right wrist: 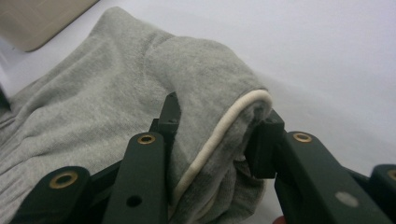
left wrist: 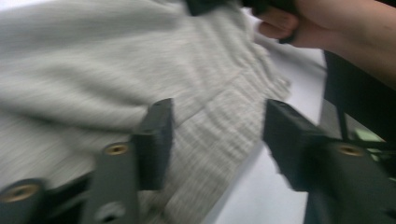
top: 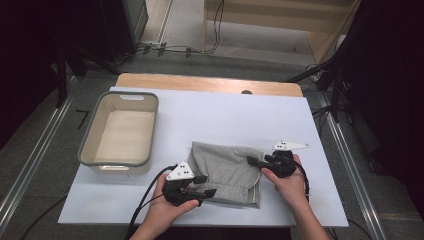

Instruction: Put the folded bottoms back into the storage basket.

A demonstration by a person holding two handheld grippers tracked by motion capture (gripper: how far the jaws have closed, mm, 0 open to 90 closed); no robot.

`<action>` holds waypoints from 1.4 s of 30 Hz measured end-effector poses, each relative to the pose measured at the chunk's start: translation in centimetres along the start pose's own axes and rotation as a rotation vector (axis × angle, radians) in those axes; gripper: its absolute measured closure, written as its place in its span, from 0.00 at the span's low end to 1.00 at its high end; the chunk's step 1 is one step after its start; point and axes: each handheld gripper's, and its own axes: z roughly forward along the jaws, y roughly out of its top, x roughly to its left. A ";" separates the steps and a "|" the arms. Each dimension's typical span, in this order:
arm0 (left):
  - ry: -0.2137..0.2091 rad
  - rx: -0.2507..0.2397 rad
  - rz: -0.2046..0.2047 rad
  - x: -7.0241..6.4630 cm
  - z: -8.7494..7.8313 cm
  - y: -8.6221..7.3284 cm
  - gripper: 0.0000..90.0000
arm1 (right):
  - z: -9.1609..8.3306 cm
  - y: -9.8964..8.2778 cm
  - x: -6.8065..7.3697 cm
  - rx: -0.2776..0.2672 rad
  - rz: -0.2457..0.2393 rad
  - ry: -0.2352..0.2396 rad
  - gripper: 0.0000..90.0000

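Right gripper point(right wrist: 212, 126) pinching a bunched fold of the grey garment point(right wrist: 93, 116), both pads pressed into the cloth, a cream-piped hem caught between the jaws. Left gripper point(left wrist: 217, 140) spread, jaws apart over the ribbed band of the garment, cloth lying under and between them but not squeezed by the pads. Seen from the high view: left gripper point(top: 202, 186) at the garment's near-left corner, right gripper point(top: 256, 161) at its right edge, garment point(top: 225, 170) folded flat on the white table cover point(top: 225, 115), right of centre and toward the near side. Near hem just inside the cover's front edge; little margin there. Right edge of the cover near the right hand point(top: 287, 182), some white strip left beyond it. Broad open cover behind the garment up to the bare wooden strip point(top: 210, 82) at the far edge. Open lane also between garment and the tub point(top: 120, 131) at the left. Tub grey-rimmed, cream inside, rectangular, nothing visible in it, sitting close to the cover's left edge, well apart from both grippers.
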 end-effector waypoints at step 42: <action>0.233 0.105 -0.120 0.9 3.4 -0.3 0.00 | -4.3 -2.8 2.7 -0.087 -0.068 -0.124 0.70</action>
